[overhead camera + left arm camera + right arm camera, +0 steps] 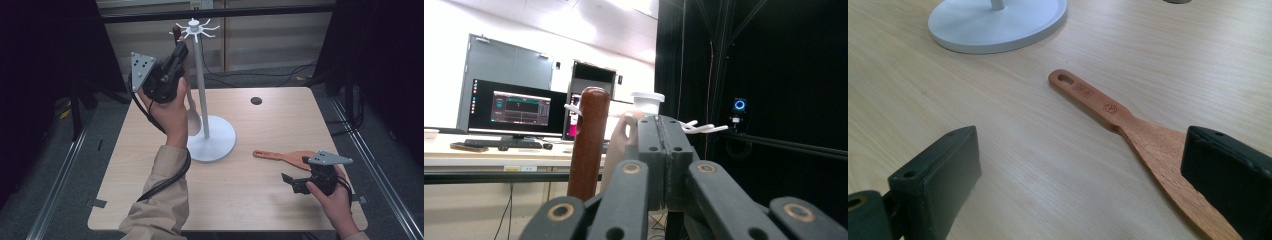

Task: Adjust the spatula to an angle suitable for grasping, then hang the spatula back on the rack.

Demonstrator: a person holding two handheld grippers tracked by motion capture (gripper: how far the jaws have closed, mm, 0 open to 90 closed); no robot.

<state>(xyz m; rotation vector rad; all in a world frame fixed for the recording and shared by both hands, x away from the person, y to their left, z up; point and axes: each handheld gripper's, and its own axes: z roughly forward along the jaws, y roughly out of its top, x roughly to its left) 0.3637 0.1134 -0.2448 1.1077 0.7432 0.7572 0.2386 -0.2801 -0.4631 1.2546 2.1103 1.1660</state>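
A: What are you working on, and what's around you?

B: You have a pale wooden table (250,200) with rounded corners and a small dark hole (256,101) near its far edge. Black curtains hang on both sides and cables trail on the grey floor beyond. Your left gripper's view looks out to a bright office with a desk and monitors (516,109).

A: Any holders?

B: One: a white utensil stand (202,85), round base on the table and hooks at the top. A pale wooden spoon (193,117) hangs just beside its pole.

A: And my left gripper?

B: Your left gripper (176,56) is raised near the hooks, jaws pressed together. From its own view a light handle (624,137) shows just behind the jaws, and a dark brown handle (588,142) stands upright beside them; whether the jaws pinch anything, I cannot tell.

A: My right one?

B: Your right gripper (289,180) rests low on the table, jaws wide apart. The wooden spatula (1128,130) lies flat just ahead of them, its blade near one jaw, unheld.
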